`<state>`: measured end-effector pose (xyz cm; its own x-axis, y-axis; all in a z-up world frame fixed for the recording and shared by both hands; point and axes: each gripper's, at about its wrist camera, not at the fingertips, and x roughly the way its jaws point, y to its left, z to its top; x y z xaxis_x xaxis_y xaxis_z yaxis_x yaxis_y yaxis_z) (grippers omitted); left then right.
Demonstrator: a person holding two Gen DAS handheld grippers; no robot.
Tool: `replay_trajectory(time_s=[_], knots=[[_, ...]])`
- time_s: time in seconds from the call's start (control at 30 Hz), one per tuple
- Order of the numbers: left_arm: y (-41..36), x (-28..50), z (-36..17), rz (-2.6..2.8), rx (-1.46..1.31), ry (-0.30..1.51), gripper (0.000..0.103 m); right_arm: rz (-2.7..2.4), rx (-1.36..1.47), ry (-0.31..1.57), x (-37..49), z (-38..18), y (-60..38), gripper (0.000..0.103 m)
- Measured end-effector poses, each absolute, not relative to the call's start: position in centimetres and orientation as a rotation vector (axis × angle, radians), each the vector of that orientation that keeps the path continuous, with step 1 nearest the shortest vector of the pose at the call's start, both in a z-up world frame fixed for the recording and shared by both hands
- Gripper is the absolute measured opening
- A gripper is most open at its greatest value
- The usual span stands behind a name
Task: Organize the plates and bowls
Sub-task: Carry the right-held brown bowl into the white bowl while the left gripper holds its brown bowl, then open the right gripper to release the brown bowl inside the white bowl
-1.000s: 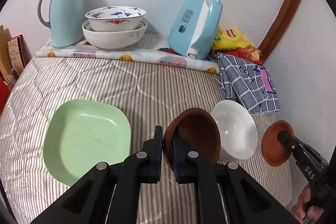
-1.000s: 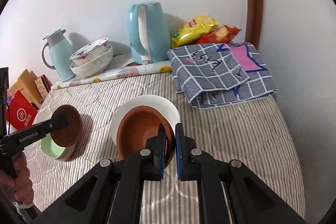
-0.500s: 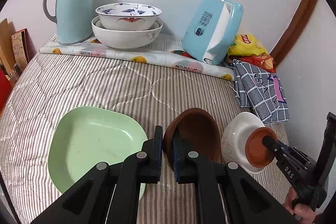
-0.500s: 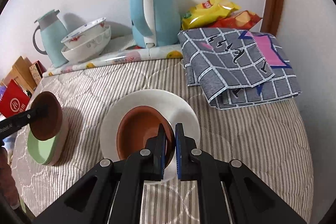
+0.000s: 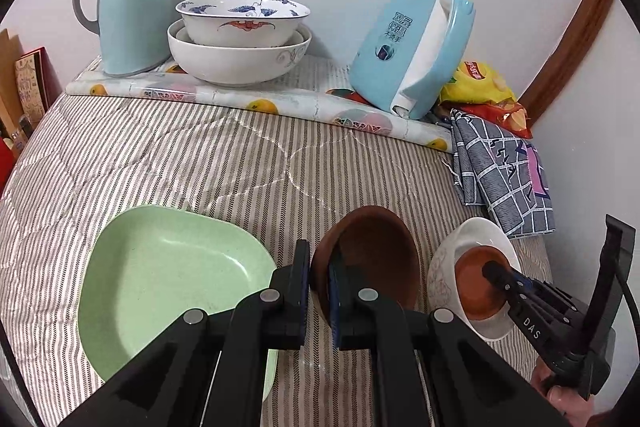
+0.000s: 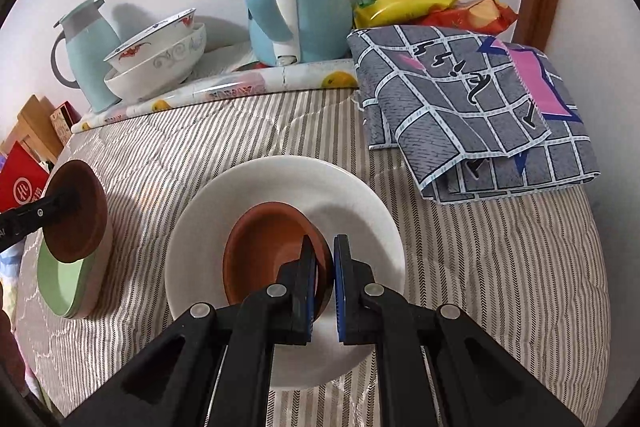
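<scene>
Red box (image 6: pixel 22 183) appears only in the right wrist view.

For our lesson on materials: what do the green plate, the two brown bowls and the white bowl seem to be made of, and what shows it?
Green plate: probably plastic or melamine; matte, faintly speckled, rounded corners.
Dark brown bowl in the left gripper: wood or matte plastic; dull, no shine.
Orange-brown bowl in the right gripper: similar, unclear.
White bowl: likely glazed ceramic; smooth, soft sheen.
</scene>
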<state>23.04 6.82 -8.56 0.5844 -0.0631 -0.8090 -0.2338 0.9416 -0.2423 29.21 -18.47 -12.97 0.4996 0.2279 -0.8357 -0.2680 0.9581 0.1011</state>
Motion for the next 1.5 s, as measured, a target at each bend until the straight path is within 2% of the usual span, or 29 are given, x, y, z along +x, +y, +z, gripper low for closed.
replay_trajectory(time_s=[0.7, 1.03, 1.23, 1.5], knots=[[7.1, 23.9, -9.6, 0.093, -0.352, 0.966, 0.009, 0.269, -0.147, 1.051, 30.2, -14.0, -17.6, 0.008], [7.2, 24.0, -9.9, 0.095, -0.352, 0.971, 0.009, 0.27, -0.188, 1.086, 30.5, -14.5, -17.1, 0.011], [7.4, 23.9, -9.9, 0.092, -0.355, 0.974, 0.009, 0.258, -0.226, 1.104, 30.4, -14.7, -16.4, 0.015], [7.4, 23.4, -9.7, 0.086, -0.356, 0.972, 0.009, 0.262, -0.237, 1.117, 30.3, -14.7, -15.7, 0.028]])
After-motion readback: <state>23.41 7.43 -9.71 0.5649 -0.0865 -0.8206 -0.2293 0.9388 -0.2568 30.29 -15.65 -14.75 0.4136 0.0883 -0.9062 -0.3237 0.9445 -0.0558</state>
